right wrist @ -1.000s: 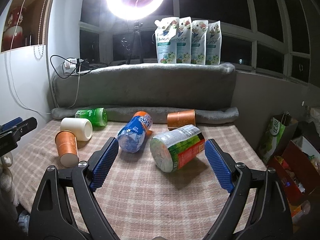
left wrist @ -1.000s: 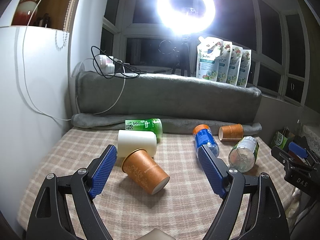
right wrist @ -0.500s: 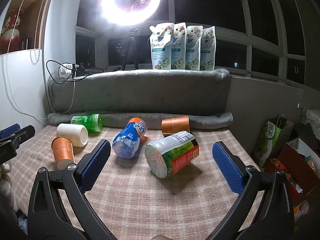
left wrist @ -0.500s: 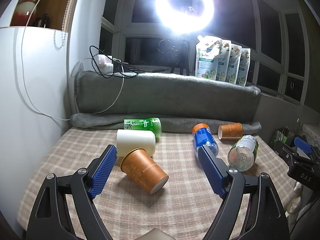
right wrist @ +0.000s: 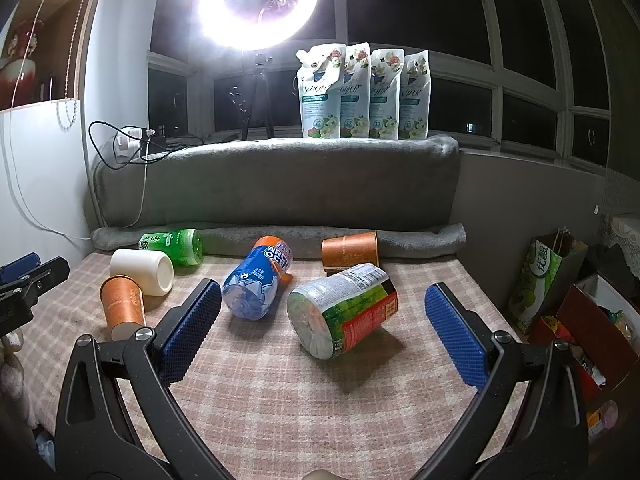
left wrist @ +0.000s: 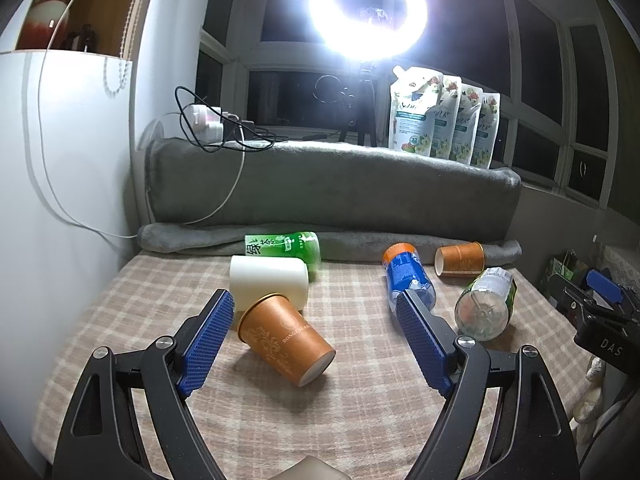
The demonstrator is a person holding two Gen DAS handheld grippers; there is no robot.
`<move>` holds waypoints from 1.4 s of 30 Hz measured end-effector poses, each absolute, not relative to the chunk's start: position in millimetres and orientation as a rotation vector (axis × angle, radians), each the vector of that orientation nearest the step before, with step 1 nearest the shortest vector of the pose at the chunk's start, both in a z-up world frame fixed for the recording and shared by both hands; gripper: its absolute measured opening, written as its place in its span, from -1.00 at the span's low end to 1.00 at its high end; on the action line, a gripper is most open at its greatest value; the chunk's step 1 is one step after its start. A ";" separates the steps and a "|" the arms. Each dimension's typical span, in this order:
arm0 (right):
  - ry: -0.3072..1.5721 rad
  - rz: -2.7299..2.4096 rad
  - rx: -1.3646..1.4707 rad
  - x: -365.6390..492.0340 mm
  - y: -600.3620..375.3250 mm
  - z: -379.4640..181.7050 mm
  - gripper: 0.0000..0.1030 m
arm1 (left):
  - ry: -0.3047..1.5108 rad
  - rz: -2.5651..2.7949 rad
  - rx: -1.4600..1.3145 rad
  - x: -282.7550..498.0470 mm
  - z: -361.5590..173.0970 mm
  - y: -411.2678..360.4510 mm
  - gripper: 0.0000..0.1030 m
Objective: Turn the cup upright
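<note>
An orange paper cup (left wrist: 286, 342) lies on its side on the checked cloth (left wrist: 360, 408), rim against a white cup (left wrist: 269, 280) that is also lying down. My left gripper (left wrist: 313, 296) is open, its blue pads either side of this orange cup and apart from it. The same orange cup (right wrist: 121, 306) appears at the left of the right wrist view. A second orange cup (right wrist: 350, 250) lies on its side by the grey roll. My right gripper (right wrist: 322, 289) is open and holds nothing, with a labelled clear bottle (right wrist: 346, 314) lying between and beyond its pads.
A green tea bottle (left wrist: 286, 246) and a blue bottle (right wrist: 258, 284) also lie on the cloth. A grey blanket roll (right wrist: 420, 238) borders the back and a white wall (left wrist: 60, 220) the left. Bags and boxes (right wrist: 552, 276) stand past the right edge.
My right gripper has drawn back a little and its fingers have spread slightly wider. The left gripper and the cups have hardly moved.
</note>
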State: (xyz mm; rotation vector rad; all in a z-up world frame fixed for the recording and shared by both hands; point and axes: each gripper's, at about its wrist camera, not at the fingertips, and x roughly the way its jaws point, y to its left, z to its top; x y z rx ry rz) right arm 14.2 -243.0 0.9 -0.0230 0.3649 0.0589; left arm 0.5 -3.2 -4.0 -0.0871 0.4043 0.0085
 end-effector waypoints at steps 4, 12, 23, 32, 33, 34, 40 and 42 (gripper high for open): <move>0.366 0.059 -0.022 14.7 -243.2 1.2 1.00 | 0.405 0.008 -0.085 0.9 -3.3 -2.7 0.62; 0.366 0.058 -0.022 14.9 -243.1 0.8 1.00 | 0.405 0.008 -0.086 0.9 -3.6 -2.9 0.62; 0.371 0.059 -0.017 16.8 -244.0 0.3 1.00 | 0.418 -0.005 -0.080 3.5 -5.6 -6.6 0.62; 0.444 0.106 0.039 38.4 -256.2 -3.7 1.00 | 0.454 -0.013 -0.088 12.5 -6.6 -3.8 0.62; 0.454 0.115 0.043 42.7 -256.9 -3.1 1.00 | 0.461 -0.011 -0.088 13.5 -7.0 -3.0 0.62; 0.473 0.132 0.050 49.6 -258.0 -1.6 1.00 | 0.468 -0.008 -0.091 14.4 -7.7 -2.2 0.62; 0.555 0.204 0.071 87.9 -256.0 5.6 1.00 | 0.523 -0.023 -0.131 18.7 -11.0 8.2 0.62; 0.584 0.232 0.063 102.8 -251.1 7.9 1.00 | 0.532 -0.018 -0.132 19.3 -12.1 10.8 0.62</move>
